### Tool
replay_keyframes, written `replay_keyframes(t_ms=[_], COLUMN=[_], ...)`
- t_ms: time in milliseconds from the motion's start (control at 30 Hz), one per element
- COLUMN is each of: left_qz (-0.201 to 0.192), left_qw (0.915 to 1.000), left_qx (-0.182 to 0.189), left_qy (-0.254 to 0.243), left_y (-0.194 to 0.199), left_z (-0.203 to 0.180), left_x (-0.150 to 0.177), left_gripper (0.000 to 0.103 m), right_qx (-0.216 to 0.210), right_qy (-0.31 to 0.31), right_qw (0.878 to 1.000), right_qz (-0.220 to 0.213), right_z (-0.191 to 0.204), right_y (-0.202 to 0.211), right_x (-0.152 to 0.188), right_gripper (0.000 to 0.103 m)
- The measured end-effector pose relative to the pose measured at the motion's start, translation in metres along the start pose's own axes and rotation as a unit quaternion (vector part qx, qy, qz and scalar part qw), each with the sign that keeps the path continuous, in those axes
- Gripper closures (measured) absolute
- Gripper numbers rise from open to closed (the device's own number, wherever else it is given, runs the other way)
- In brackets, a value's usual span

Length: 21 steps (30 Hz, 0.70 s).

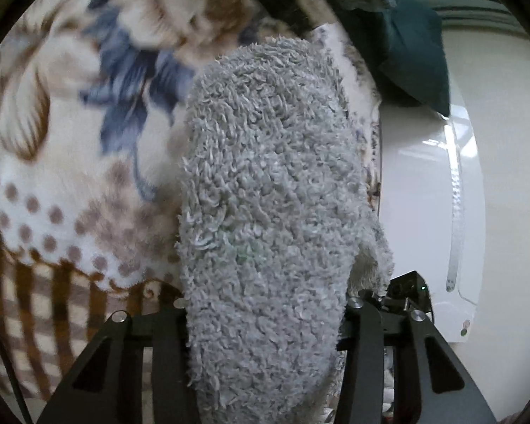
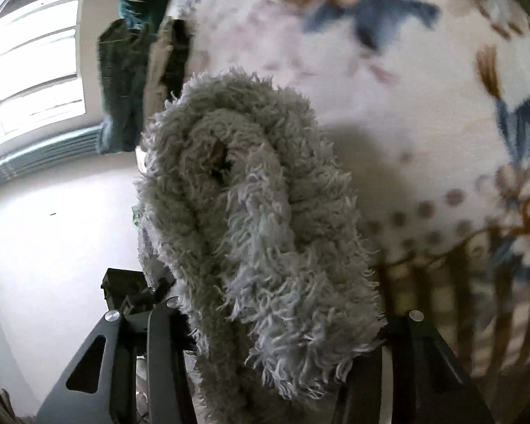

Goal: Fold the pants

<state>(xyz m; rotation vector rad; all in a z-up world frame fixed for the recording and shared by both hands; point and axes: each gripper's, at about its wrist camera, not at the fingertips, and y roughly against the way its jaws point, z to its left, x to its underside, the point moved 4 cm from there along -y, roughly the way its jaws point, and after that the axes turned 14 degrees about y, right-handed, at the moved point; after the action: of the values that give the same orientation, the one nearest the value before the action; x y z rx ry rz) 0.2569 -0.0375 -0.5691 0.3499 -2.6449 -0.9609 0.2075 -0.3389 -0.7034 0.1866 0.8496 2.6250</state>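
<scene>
Pants (image 1: 265, 194) of grey fleece are clamped in both the left hand-held gripper (image 1: 265, 321) and right hand-held gripper (image 2: 282, 321), above the flowered blanket (image 1: 70, 141); folding seems unfinished.

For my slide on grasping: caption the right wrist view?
Right gripper clamps a bunched fold of grey fleece pants above a floral blanket.

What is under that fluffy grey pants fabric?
A floral blanket lies under and around the grey pants. Whatever is directly beneath the fabric, including the blanket there, is covered.
</scene>
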Motion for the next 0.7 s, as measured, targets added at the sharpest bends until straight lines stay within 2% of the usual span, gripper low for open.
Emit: replay_keyframes(t_ms=[133,333,433,467,567,700], left_qz=[-0.009,-0.055,-0.076,-0.084,-0.105,-0.123], left_qw=[0.9996,0.9954,0.9937,0.9929,0.9901,0.9885], left_qx=[0.015,0.024,0.024,0.022,0.022,0.014], left_qy=[-0.02,-0.075,-0.078,-0.081,-0.091,-0.086], left_y=[0.045,0.14,0.177,0.178,0.199,0.212], left_z=[-0.033,-0.112,-0.15,-0.172,-0.216,-0.244], left_x=[-0.018,-0.059,-0.088,-0.104,-0.154,-0.225], left_gripper=[0.062,0.062,0.062,0.062,0.062,0.062], right_qx=[-0.007,-0.036,-0.042,-0.04,-0.032,-0.03], right_qy=[0.013,0.06,0.09,0.098,0.126,0.146], right_qw=[1.0,0.996,0.993,0.993,0.99,0.988], right_qz=[-0.02,-0.053,-0.058,-0.059,-0.058,-0.049], right_z=[0.062,0.184,0.25,0.265,0.323,0.366], right_y=[0.008,0.016,0.015,0.013,-0.003,-0.036], right_x=[-0.009,-0.047,-0.097,-0.11,-0.175,-0.267], right_gripper=[0.054,0.054,0.054,0.054,0.054,0.054])
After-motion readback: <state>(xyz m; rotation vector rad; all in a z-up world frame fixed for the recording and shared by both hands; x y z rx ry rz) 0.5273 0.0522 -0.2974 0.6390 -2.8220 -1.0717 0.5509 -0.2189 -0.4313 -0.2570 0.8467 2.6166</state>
